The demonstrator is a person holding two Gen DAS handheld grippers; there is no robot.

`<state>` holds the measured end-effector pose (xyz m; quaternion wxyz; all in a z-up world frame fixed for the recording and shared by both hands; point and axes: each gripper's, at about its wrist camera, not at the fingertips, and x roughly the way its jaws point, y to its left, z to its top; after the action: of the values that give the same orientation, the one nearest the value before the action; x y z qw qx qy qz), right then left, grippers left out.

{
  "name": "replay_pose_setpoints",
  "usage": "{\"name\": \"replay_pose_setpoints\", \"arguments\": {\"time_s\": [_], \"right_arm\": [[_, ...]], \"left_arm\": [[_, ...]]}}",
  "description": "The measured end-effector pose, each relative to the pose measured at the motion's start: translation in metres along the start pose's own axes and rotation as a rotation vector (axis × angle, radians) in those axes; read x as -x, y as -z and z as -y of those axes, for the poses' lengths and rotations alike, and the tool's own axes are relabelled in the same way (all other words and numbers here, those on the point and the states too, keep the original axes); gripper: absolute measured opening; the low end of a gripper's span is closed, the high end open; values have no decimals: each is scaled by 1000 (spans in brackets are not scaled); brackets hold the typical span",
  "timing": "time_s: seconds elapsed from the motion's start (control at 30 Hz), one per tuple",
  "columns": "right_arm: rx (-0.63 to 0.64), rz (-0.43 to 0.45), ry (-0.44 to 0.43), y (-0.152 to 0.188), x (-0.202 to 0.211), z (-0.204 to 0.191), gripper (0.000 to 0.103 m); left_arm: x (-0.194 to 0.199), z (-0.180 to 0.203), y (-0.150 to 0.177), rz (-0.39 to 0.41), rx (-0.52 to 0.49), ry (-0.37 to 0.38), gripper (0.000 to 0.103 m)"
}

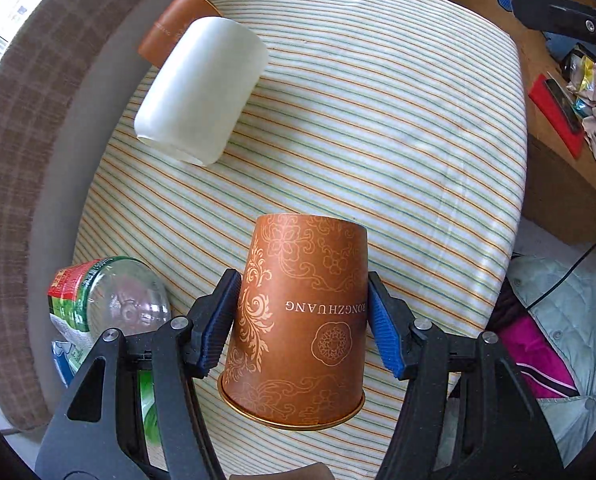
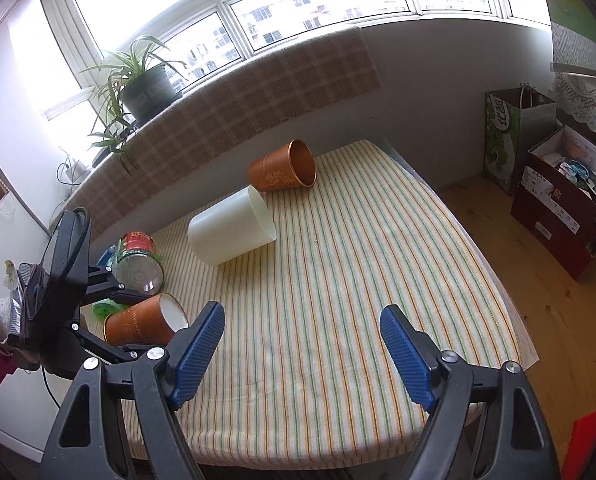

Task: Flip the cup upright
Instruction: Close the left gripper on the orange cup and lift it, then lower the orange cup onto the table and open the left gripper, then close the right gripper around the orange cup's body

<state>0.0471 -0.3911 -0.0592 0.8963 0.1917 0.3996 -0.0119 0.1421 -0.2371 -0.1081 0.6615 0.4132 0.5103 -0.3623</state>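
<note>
My left gripper [image 1: 299, 316] is shut on a brown patterned paper cup [image 1: 301, 320], its blue pads pressing both sides. The cup's base points away from me and its gold rim faces me. In the right wrist view this cup [image 2: 138, 326] lies sideways in the left gripper, just above the striped cloth at the table's near left. My right gripper [image 2: 301, 352] is open and empty above the cloth's front part. A white cup [image 2: 230, 230] and a second brown cup [image 2: 282, 166] lie on their sides further back.
A striped cloth [image 1: 377, 120] covers the table. A glass jar [image 2: 138, 262] with a red and green label lies at the left edge. A potted plant [image 2: 144, 88] stands on the window sill. Bags and boxes [image 2: 557, 192] stand on the wooden floor at right.
</note>
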Motion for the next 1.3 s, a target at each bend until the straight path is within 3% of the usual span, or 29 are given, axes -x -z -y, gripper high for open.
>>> {"name": "replay_pose_setpoints", "arguments": {"time_s": [0.1, 0.2, 0.33, 0.5, 0.6, 0.87, 1.1, 1.3], "right_arm": [[18, -6, 6, 5, 3, -5, 82], [40, -13, 2, 9, 3, -10, 82], [102, -14, -55, 11, 4, -16, 82], [341, -21, -132, 13, 1, -39, 87], [479, 0, -128, 8, -1, -54, 87], [1025, -94, -202, 11, -22, -122, 87], [1447, -277, -301, 54, -54, -184, 84], [1678, -398, -287, 78, -86, -213, 79]], "left_arm": [[-2, 5, 0, 7, 3, 22, 65], [2, 8, 0, 32, 25, 37, 81], [7, 4, -1, 47, 50, 45, 81], [24, -20, 7, 95, 100, 68, 81], [39, -36, 23, 137, 148, 47, 81], [87, -37, 125, 270, 470, 24, 81], [83, 5, 213, 265, 748, -17, 81], [71, 27, 266, 283, 946, 82, 81]]}}
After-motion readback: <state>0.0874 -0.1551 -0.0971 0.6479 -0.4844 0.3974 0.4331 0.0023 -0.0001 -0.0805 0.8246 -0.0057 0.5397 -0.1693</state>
